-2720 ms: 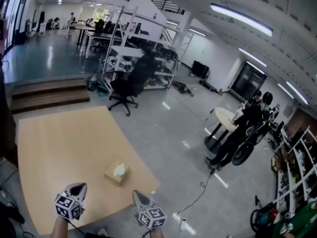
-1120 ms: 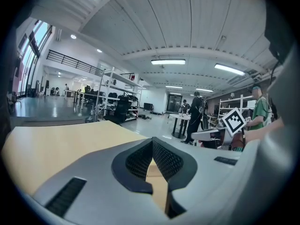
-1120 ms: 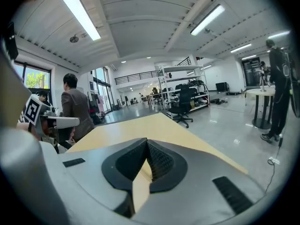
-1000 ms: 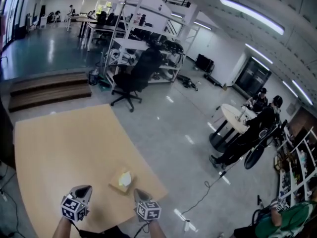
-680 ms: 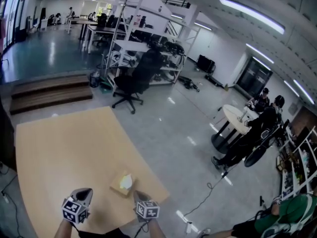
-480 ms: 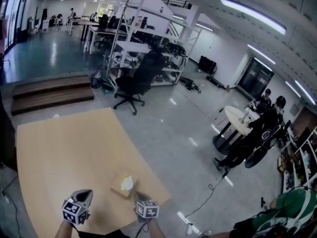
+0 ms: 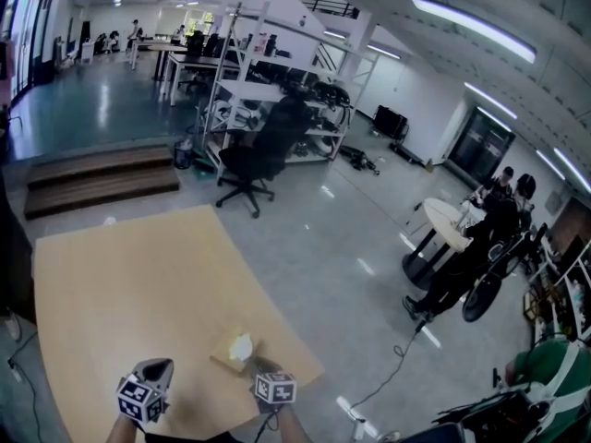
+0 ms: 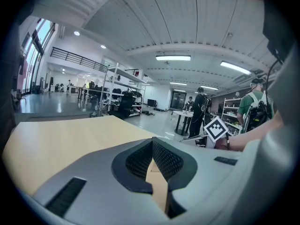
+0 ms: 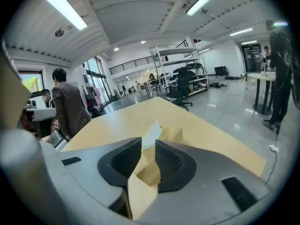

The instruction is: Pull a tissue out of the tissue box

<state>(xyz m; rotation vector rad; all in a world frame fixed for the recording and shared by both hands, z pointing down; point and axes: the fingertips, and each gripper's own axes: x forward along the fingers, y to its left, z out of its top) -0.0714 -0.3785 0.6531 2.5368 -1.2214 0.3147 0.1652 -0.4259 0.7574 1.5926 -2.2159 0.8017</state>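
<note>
A tan tissue box [image 7: 234, 352] sits near the right front corner of the wooden table [image 7: 120, 275], with a white tissue [image 7: 241, 345] sticking up from its top. My right gripper [image 7: 263, 369] is just in front of the box at its right. In the right gripper view its jaws are opening: the tissue [image 9: 152, 132] rises just past the gap between the tips, and the pads do not press on it. The box [image 9: 176, 135] shows behind the right jaw. My left gripper [image 7: 156, 370] hangs over bare table to the left of the box, its tips together [image 8: 152, 142].
The table's right edge [image 7: 277, 326] runs close beside the box, with grey floor beyond it. A black office chair [image 7: 263, 155] and metal shelves [image 7: 268, 72] stand behind the table. People sit at a round table [image 7: 443, 220] to the right. A person in a dark jacket [image 9: 68, 107] stands by the table.
My right gripper has sunk and closed in on the tissue box. The left gripper has stayed about where it was.
</note>
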